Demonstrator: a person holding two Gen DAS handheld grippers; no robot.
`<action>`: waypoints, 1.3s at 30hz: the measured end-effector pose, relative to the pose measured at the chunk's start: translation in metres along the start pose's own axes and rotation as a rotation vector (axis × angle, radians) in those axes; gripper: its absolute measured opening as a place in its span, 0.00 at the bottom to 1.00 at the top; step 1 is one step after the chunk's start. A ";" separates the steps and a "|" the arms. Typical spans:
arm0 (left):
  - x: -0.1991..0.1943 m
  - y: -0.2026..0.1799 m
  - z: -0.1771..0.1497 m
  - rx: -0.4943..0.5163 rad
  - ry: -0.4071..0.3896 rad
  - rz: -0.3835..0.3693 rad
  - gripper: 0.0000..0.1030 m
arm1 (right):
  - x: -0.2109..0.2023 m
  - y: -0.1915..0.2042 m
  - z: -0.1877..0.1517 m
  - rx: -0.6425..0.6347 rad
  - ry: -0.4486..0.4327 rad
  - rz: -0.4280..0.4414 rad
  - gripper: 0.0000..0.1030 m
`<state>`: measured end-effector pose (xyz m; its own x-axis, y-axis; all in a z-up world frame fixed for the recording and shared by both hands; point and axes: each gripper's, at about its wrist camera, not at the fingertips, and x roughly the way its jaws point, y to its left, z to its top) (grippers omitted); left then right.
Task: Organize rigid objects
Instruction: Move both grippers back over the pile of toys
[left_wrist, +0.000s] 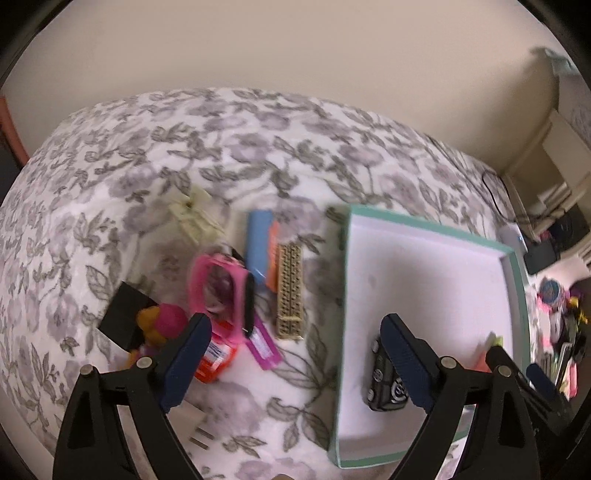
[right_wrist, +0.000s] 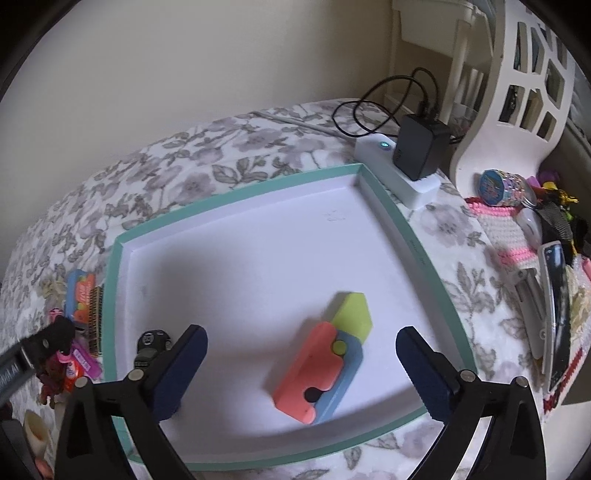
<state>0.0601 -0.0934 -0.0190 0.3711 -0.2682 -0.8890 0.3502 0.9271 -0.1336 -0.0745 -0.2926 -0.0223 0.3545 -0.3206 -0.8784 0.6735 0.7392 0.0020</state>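
Observation:
A shallow teal-rimmed white box (right_wrist: 236, 192) lies on the floral bedspread; it also shows in the left wrist view (left_wrist: 517, 280). In it lie an orange, blue and yellow toy knife (right_wrist: 325, 365) and a small black key fob (right_wrist: 149, 345), also seen in the left wrist view (left_wrist: 382, 384). My right gripper (right_wrist: 301, 358) is open above the toy knife. My left gripper (left_wrist: 295, 347) is open and empty over the box's left edge. Left of the box lie a pink watch (left_wrist: 221, 288), a beige perforated block (left_wrist: 291, 291), a blue and orange pack (left_wrist: 262, 251) and an orange container (left_wrist: 216, 358).
A black cube (left_wrist: 123, 317), a small figure (left_wrist: 162, 325) and a cream clip (left_wrist: 194, 212) lie left on the bed. A white hub with black charger (right_wrist: 417, 155) sits behind the box. A white chair (right_wrist: 517, 96) and clutter of toys (right_wrist: 535, 236) stand right.

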 end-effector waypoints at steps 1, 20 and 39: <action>-0.002 0.004 0.002 -0.007 -0.015 0.003 0.90 | -0.001 0.002 0.000 -0.008 -0.011 -0.002 1.00; -0.036 0.097 0.019 -0.100 -0.181 0.205 0.90 | -0.024 0.059 -0.005 -0.099 -0.135 0.211 1.00; -0.015 0.180 -0.007 -0.273 0.090 0.243 0.90 | -0.006 0.192 -0.066 -0.380 0.136 0.412 1.00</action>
<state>0.1119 0.0797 -0.0331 0.3338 -0.0192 -0.9424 0.0141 0.9998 -0.0153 0.0095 -0.1100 -0.0477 0.4343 0.0995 -0.8952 0.2081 0.9559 0.2071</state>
